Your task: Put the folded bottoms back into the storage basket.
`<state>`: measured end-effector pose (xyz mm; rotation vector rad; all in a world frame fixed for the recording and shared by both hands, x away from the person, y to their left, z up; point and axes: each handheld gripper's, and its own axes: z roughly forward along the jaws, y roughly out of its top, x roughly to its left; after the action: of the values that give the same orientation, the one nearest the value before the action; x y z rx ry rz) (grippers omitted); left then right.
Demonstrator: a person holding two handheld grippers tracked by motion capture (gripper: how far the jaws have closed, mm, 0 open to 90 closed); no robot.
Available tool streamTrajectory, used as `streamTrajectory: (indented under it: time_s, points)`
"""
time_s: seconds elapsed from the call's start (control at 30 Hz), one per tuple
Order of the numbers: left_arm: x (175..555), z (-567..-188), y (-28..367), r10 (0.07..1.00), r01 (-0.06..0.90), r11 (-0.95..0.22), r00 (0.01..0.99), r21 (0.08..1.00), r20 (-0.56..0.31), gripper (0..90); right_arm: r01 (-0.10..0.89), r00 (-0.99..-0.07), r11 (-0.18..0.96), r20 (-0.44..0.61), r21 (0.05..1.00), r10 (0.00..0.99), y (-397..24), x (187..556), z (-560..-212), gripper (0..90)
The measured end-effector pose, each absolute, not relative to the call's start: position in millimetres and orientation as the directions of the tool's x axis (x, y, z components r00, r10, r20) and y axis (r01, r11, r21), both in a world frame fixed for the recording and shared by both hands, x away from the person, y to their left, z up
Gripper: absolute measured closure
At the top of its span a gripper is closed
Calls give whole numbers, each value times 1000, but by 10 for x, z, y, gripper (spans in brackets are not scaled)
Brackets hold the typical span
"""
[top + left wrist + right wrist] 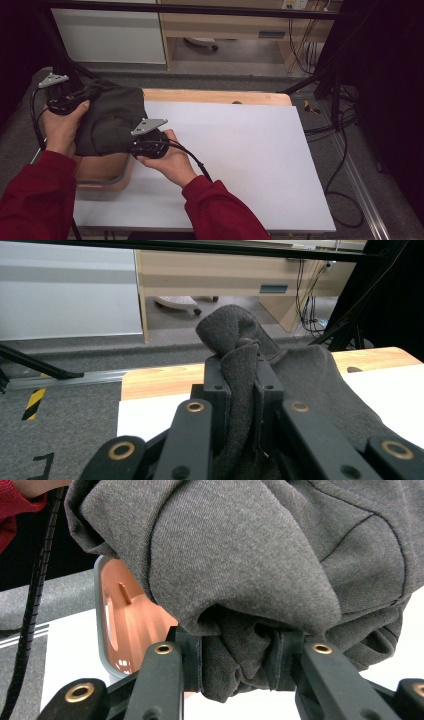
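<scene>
White sheeting (240, 160) covers the wooden tabletop. Near its left edge, a dark grey knitted fabric garment (112, 125) is held bunched above an orange plastic tub with a grey rim (107, 172). Folds of it are clamped by the left gripper (243, 390) and the right gripper (240, 660).

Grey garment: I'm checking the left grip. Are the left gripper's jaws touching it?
Touching. The left gripper view shows the left gripper with jaws pinching a fold of the grey garment.
</scene>
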<state>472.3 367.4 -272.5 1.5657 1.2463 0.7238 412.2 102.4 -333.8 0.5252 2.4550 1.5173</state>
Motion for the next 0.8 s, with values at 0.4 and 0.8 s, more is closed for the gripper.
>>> streamTrajectory:
  time_s: [0.4, 0.8]
  points:
    - [4724, -2736, 3788, 952, 379, -15, 289, 925, -103, 804, 182, -920, 394, 15, 901, 391, 1138, 4136, -3385, 661]
    - [4705, -2748, 3892, 952, 387, -8, 284, 922, -111, 803, 184, -924, 393, 22, 901, 382, 1236, 4133, -3397, 661]
